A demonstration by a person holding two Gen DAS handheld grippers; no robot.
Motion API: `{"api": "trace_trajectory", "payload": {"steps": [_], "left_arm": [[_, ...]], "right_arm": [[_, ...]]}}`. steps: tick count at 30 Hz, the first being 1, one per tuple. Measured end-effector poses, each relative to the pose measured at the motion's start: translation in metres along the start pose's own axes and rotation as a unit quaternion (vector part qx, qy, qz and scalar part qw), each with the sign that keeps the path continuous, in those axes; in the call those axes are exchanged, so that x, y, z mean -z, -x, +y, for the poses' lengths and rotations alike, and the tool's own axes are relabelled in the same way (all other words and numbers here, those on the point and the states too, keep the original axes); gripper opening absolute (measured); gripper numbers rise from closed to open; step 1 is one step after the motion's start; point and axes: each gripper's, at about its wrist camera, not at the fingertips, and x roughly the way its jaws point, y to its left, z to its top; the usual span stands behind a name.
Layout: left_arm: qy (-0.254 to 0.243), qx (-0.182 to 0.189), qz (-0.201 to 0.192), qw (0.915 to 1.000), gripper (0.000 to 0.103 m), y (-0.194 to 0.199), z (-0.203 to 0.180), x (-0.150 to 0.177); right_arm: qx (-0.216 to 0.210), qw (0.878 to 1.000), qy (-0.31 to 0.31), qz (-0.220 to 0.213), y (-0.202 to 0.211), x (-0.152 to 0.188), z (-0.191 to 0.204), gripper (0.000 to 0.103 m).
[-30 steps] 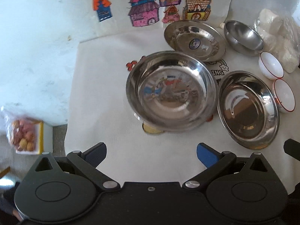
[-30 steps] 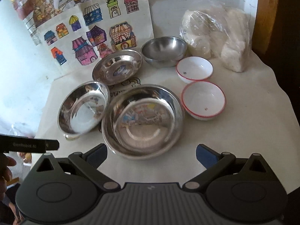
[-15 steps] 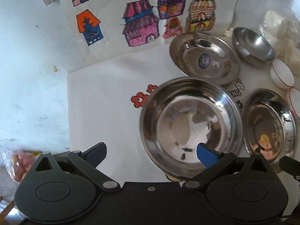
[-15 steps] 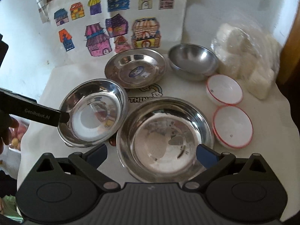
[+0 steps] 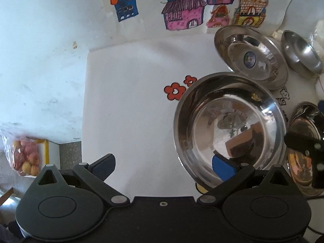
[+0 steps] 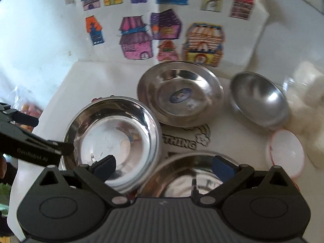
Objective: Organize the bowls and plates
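Both-wrist views, sorting barely begun. Left gripper (image 5: 164,165) spread wide, one finger inside the large deep steel bowl (image 5: 228,125). Right gripper (image 6: 164,165) likewise released above the wide steel plate (image 6: 188,174). Stickered steel plate (image 6: 180,95), round steel bowl (image 6: 259,101) and red-rimmed white bowl (image 6: 286,150) apparently remain unstacked on the white cloth (image 5: 131,101).

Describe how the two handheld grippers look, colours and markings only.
Both are black plastic with round pivot discs, silver rivets and blue finger pads. The left gripper has a smooth body and white "GenRobot.AI" lettering on its side; the right gripper has a ribbed grey body.
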Motion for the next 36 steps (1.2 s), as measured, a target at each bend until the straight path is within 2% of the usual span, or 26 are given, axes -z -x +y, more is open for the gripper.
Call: {"api": "trace_trajectory", "payload": {"steps": [6, 11, 15, 19, 21, 23, 25, 28, 32, 34, 36], "left_arm": [[-0.003, 0.002, 0.002, 1.0000, 0.099, -0.003, -0.005, -0.003], [0.008, 0.000, 0.009, 0.9999, 0.094, -0.009, -0.007, -0.005], [0.029, 0.001, 0.018, 0.9994, 0.088, -0.014, -0.006, -0.006], [0.048, 0.009, 0.022, 0.9986, 0.074, -0.018, -0.006, -0.006], [0.055, 0.015, 0.025, 0.9981, 0.067, -0.019, -0.006, -0.005], [0.061, 0.022, 0.028, 0.9975, 0.053, -0.021, -0.006, -0.006], [0.067, 0.029, 0.029, 0.9969, 0.044, -0.022, -0.007, -0.007], [0.069, 0.034, 0.026, 0.9967, 0.039, -0.021, -0.008, -0.007], [0.069, 0.036, 0.023, 0.9967, 0.032, -0.021, -0.010, -0.008], [0.068, 0.034, 0.022, 0.9968, 0.031, -0.021, -0.011, -0.008], [0.068, 0.035, 0.021, 0.9968, 0.027, -0.021, -0.011, -0.009]], "right_arm": [[0.000, 1.000, 0.018, 0.004, -0.015, -0.003, -0.002, 0.102], [-0.007, 1.000, 0.018, 0.015, -0.026, -0.005, -0.007, 0.099], [-0.009, 1.000, 0.022, 0.019, -0.034, -0.008, -0.008, 0.088], [-0.016, 0.999, 0.026, 0.025, -0.042, -0.011, -0.008, 0.080], [-0.020, 0.999, 0.027, 0.030, -0.045, -0.013, -0.005, 0.073], [-0.026, 0.999, 0.029, 0.034, -0.049, -0.015, -0.004, 0.065], [-0.033, 0.998, 0.026, 0.041, -0.052, -0.015, -0.003, 0.061], [-0.036, 0.998, 0.017, 0.052, -0.057, -0.016, -0.003, 0.055], [-0.043, 0.997, 0.002, 0.062, -0.062, -0.015, -0.007, 0.041], [-0.045, 0.997, -0.005, 0.058, -0.063, -0.016, -0.008, 0.039], [-0.047, 0.997, -0.011, 0.058, -0.063, -0.018, -0.010, 0.032]]}}
